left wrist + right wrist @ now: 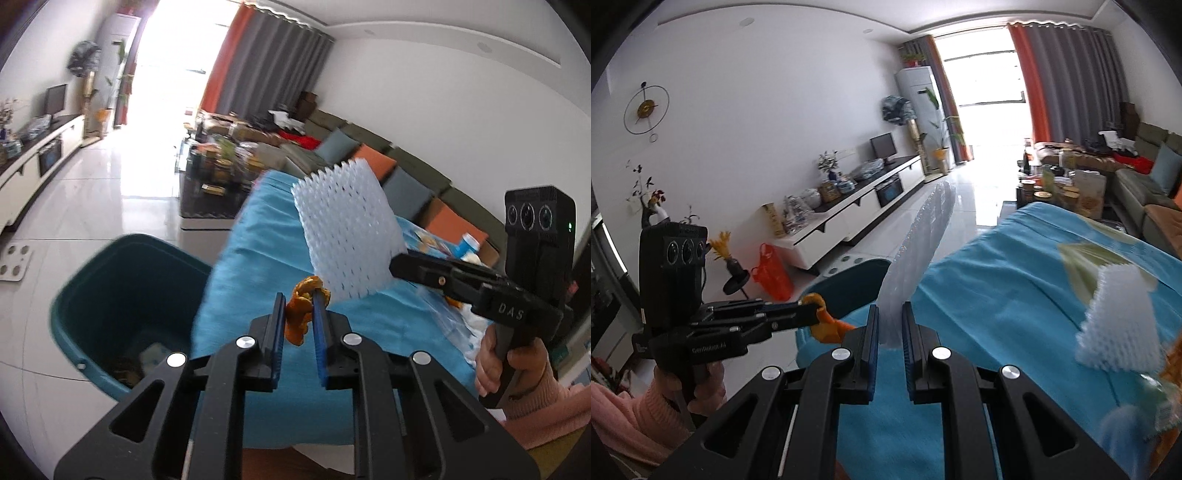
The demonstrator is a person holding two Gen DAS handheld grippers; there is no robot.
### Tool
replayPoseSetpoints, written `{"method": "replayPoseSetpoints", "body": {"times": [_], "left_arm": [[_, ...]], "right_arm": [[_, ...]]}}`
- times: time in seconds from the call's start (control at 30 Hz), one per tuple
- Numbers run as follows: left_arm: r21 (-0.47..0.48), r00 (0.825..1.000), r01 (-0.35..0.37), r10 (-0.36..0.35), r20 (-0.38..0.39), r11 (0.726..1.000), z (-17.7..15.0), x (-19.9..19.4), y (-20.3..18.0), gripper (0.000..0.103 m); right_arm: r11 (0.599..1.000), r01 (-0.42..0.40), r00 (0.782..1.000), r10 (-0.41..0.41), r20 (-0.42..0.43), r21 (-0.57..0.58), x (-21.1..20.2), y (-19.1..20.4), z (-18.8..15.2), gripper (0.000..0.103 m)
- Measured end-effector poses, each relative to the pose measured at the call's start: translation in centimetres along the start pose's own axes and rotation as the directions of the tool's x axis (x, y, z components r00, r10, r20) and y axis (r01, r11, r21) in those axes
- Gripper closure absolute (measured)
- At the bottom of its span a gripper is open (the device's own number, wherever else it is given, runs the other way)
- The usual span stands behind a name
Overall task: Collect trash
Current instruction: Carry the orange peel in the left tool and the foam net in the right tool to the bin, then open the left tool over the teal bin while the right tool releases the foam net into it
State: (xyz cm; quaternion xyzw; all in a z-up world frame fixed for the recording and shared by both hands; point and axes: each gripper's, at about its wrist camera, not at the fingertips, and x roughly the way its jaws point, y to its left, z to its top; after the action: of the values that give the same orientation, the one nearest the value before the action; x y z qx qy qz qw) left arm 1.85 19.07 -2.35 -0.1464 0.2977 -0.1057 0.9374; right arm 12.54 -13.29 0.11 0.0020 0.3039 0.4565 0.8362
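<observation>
Left gripper (299,314): fingers pinched on a scrap of orange peel (303,308), carried in the air just off the edge of the blue-covered desk (258,236).
Right gripper (889,321): fingers pressed onto the lower edge of a white foam fruit net (347,229), which stands up above them.
Bin: a teal trash bin (122,280) sits on the floor beside the desk, just below and left of the peel, with some rubbish already at the bottom.
Still on the desk: a second foam net (1119,321) and other wrappers, blurred, lie on the cloth.
Handling, peel: likely light, limp and a little slick; a pinch across its thick middle should keep it from slipping.
Handling, net: looks featherweight, springy and easily crushed; a hold on one edge is enough, though it may cling to the pads on release.
Stage: both items appear ready to drop once each is above the bin's mouth.
</observation>
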Motion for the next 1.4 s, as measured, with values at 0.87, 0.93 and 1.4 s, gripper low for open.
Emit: {"method": "replayPoseSetpoints", "body": {"times": [0.87, 0.93, 1.4], "left_arm": [[-0.154, 0.969, -0.242, 0.245, 0.003, 0.958, 1.1, -0.8, 9.6, 0.088], [-0.161, 0.967, -0.251, 0.253, -0.007, 0.955, 1.0, -0.5, 10.2, 0.088], [-0.209, 0.961, -0.278, 0.271, -0.062, 0.938, 0.8, 2.5, 11.9, 0.088]], "right_arm": [[0.994, -0.086, 0.981, 0.074, -0.181, -0.060, 12.2, 4.0, 2.7, 0.092], [0.994, -0.085, 0.977, 0.071, -0.199, -0.065, 12.7, 4.4, 2.5, 0.092], [0.995, -0.091, 0.954, 0.072, -0.291, -0.051, 16.7, 4.8, 2.8, 0.089]]}}
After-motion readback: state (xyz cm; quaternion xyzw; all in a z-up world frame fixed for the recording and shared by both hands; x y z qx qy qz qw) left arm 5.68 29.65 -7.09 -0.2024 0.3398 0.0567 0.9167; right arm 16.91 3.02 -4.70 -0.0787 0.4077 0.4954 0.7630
